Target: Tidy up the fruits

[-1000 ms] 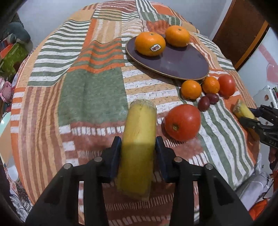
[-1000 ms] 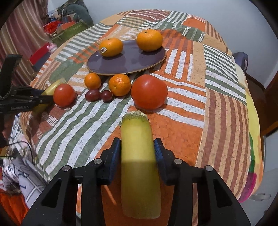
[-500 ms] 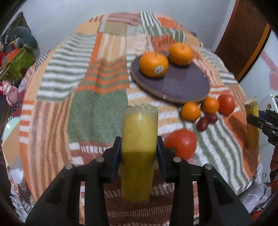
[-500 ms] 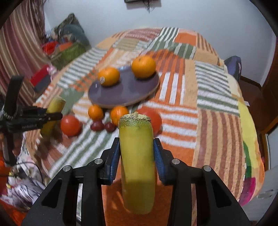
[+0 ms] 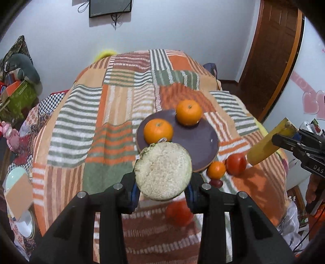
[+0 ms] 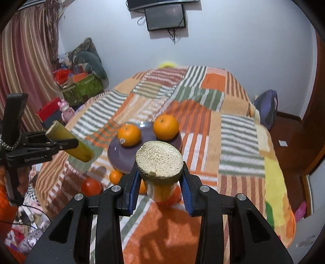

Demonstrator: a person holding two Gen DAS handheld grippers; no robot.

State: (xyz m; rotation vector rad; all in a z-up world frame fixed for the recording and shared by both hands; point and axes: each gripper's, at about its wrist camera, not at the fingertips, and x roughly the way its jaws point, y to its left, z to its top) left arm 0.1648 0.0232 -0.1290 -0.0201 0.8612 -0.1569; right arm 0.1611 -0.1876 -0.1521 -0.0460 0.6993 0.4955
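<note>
My left gripper (image 5: 162, 188) is shut on a yellow stalk piece (image 5: 163, 171), its pale cut end facing the camera, raised above the bed. My right gripper (image 6: 160, 182) is shut on a second yellow stalk piece (image 6: 159, 160), also raised. Each gripper shows in the other's view: the right one (image 5: 284, 142) with its piece (image 5: 266, 147), the left one (image 6: 67, 144) with its piece (image 6: 69, 147). A purple plate (image 5: 195, 140) holds two oranges (image 5: 158, 131) (image 5: 189, 112). Below the plate lie a small orange (image 5: 216, 169), tomatoes (image 5: 235, 164) (image 5: 178, 212) and a dark plum (image 5: 216, 182).
Everything lies on a bed with a striped patchwork blanket (image 5: 91, 126). A wooden door (image 5: 270, 52) stands at the right, a wall screen (image 5: 110, 7) at the back. Boxes and toys (image 6: 81, 85) are piled by the curtain. Clutter lies on the floor at the bed's near edge.
Both grippers have lifted and tilted up with their stalk pieces, so the cut ends now face the cameras. The fruit on the bed has not moved.
</note>
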